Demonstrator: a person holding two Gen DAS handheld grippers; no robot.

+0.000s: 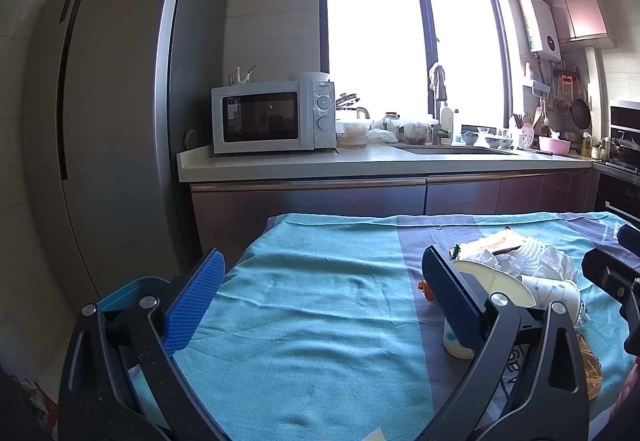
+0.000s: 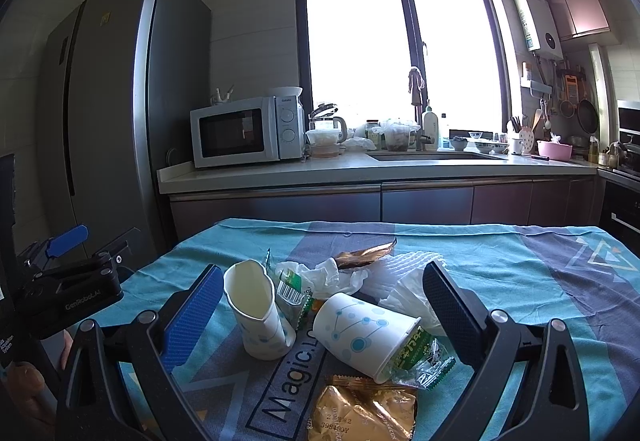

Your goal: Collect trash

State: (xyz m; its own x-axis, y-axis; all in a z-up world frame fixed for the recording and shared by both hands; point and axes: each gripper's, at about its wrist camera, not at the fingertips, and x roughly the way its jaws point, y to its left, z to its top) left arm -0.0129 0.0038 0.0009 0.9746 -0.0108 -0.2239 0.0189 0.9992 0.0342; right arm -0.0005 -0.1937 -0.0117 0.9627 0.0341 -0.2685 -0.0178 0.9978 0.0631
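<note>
Nearest to you, your right gripper has its blue-padded jaws spread wide with nothing clamped; both paper cups sit between them on the teal and grey printed tablecloth. Just ahead of your right wrist lies a crinkled gold foil snack wrapper. Beyond it, a white paper cup with blue dot-and-line print lies on its side, its mouth against a green and clear plastic wrapper. To its left a squashed white paper cup stands upright with its rim pinched. Behind the cups are crumpled white tissues, a green barcoded packet and a brown foil wrapper, all in one loose heap. Your left gripper is likewise spread open and empty, held over bare cloth to the left of the heap, its right finger just in front of the squashed cup. At the table's left edge, below your left gripper, a teal-rimmed bin shows. Farther back stands the pale kitchen counter with a white microwave oven, and a tall grey refrigerator at the left.
</note>
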